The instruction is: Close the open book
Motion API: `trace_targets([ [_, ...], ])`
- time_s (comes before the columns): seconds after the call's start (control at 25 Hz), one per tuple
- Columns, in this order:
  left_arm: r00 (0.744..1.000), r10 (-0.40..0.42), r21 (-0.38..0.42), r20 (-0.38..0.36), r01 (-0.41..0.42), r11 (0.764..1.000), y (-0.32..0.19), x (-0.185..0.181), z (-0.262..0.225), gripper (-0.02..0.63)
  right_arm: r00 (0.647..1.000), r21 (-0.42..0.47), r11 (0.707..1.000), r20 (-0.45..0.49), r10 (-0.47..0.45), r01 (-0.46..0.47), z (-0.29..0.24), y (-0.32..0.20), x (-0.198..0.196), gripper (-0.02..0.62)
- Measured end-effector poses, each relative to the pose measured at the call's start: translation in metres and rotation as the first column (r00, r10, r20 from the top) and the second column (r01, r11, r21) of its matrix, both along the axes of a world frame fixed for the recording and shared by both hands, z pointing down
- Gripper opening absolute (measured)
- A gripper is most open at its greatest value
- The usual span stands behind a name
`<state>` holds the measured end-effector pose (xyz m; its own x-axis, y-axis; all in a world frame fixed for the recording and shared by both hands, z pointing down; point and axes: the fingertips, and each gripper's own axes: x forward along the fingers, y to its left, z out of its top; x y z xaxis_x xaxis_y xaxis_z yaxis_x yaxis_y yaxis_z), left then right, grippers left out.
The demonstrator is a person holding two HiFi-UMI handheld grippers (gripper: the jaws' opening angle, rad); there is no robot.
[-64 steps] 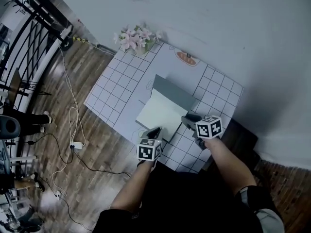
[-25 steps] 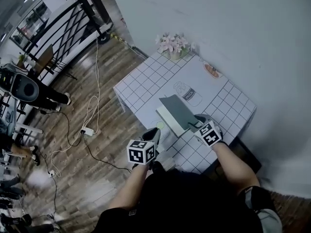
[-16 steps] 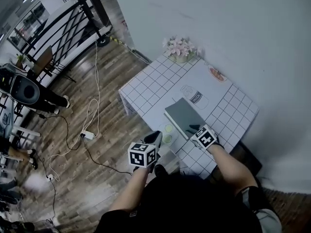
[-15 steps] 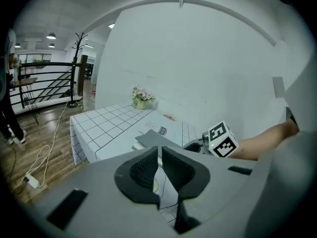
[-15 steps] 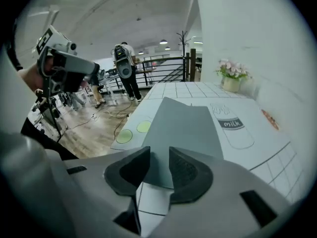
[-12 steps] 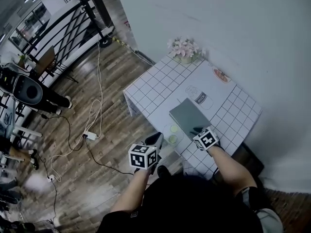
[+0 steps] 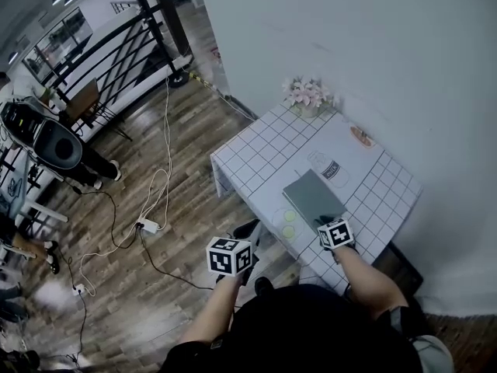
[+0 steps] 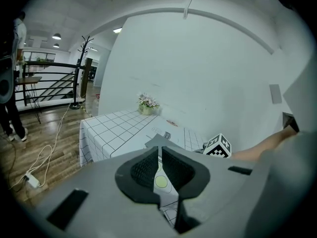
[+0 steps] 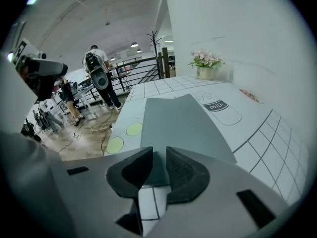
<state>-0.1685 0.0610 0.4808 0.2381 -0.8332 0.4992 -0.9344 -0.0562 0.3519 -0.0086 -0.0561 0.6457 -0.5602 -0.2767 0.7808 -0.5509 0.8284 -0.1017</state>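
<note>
Jaws of the right gripper [image 9: 158, 156] stand a narrow gap apart and are closing. They tip down over the near end of the book [image 7: 313, 196]. The grey cover's near edge shows through the gap, and neither pad clamps it. I cannot tell whether the tips touch the cover.

The book lies closed and flat on the checked surface [image 7: 256, 150], grey cover up, running away from that gripper. Just left of the book's near corner, two yellow-green circles [image 7: 289, 222] are printed on the cloth. Just beyond the book's far end is a printed milk bottle [image 7: 330, 168]. Farther off, by the wall, stands a pot of pink flowers [image 7: 307, 93].

Well apart from the book, to its near left, the left gripper [image 7: 248, 228] hangs off the surface's edge over the wooden floor [image 7: 155, 286]. Its jaws are together but for a thin slit, with nothing between them.
</note>
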Motion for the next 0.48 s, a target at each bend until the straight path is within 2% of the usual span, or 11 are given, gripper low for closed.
trace_targets([
  [0.04,1.0,0.014,0.003,0.009,-0.014,1.0,-0.002,0.0,-0.002,0.02,1.0,0.007,1.0,0.025,0.013,-0.013,-0.01,-0.004,0.0,0.064],
  [0.08,0.999,0.035,0.004,0.025,-0.035,0.999,-0.004,-0.001,-0.003,0.021,0.998,0.021,0.999,0.055,0.028,-0.029,-0.021,-0.009,0.0,0.013],
  [0.2,0.992,0.085,0.01,0.094,-0.087,0.996,-0.016,-0.009,-0.017,0.021,0.987,0.058,0.996,0.148,0.066,-0.075,-0.061,-0.025,0.0,0.011],
  [0.36,0.987,0.069,0.064,0.145,-0.079,0.995,-0.036,-0.027,-0.05,0.02,0.954,0.108,0.984,0.281,0.105,-0.14,-0.125,-0.044,0.005,0.011],
  [0.48,0.982,0.065,0.108,0.177,-0.085,0.99,-0.055,-0.035,-0.077,0.02,0.922,0.162,0.972,0.375,0.097,-0.168,-0.176,-0.053,0.006,0.009],
])
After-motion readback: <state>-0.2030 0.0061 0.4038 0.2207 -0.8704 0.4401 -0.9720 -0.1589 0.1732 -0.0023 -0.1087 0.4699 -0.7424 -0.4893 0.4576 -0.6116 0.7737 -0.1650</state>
